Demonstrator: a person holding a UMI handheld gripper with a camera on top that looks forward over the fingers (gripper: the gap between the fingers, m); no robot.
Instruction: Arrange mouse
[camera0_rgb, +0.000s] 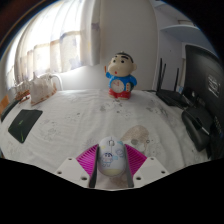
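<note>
To the left on the white table (70, 125) lies a dark flat thing, perhaps a mouse pad or tablet (23, 122), and beyond it near the windows sits a pale bag or bundle (42, 88) that I cannot identify further. In the middle, well beyond the fingers, a cartoon boy figurine (121, 76) in a red shirt stands upright holding a round clock face. Nearer, the gripper (111, 165) has its two pink pads (88, 160) set narrow, and the mouse (111, 156), a pale one with a patterned shell, sits between them. The pads appear to press on both its flanks, so I judge it gripped, though whether it is lifted or resting on the table cannot be told. To the right stand dark devices: something like a router with antennas (172, 92) and a black monitor or laptop (207, 85).

As to progress, the mouse seems taken up but not yet placed. If the dark flat thing is its destination, the carry and the set-down remain.
</note>
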